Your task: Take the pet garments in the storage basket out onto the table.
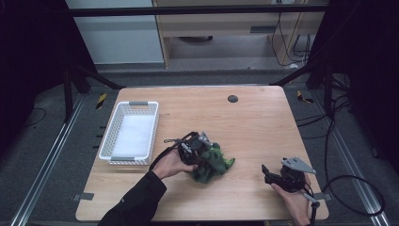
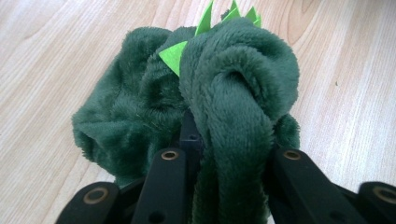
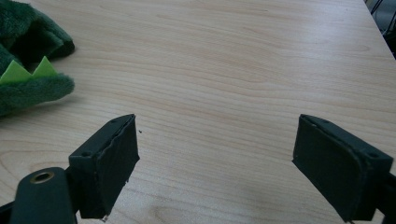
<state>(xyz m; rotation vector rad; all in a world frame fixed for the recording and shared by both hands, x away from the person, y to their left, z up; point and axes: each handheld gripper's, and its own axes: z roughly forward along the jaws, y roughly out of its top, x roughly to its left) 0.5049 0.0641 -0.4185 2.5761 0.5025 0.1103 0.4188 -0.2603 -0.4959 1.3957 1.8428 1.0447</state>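
A dark green plush toy [image 1: 215, 165] with light green felt spikes lies crumpled on the wooden table [image 1: 256, 125], near the front middle. My left gripper [image 1: 201, 151] comes at it from the left and is shut on it. In the left gripper view a thick fold of the plush [image 2: 233, 88] bulges up between the two black jaws of the left gripper [image 2: 231, 156]. My right gripper [image 1: 267, 175] rests low at the front right, open, pointing left toward the toy. The right gripper view has its pads wide apart over bare wood [image 3: 215, 149], with the plush [image 3: 28, 86] at the far left.
A white plastic basket [image 1: 111, 130] with grey handles stands at the table's left side, with nothing in it. A small black round cap [image 1: 232, 99] sits in the tabletop near the far edge. Cables trail over the floor to the right.
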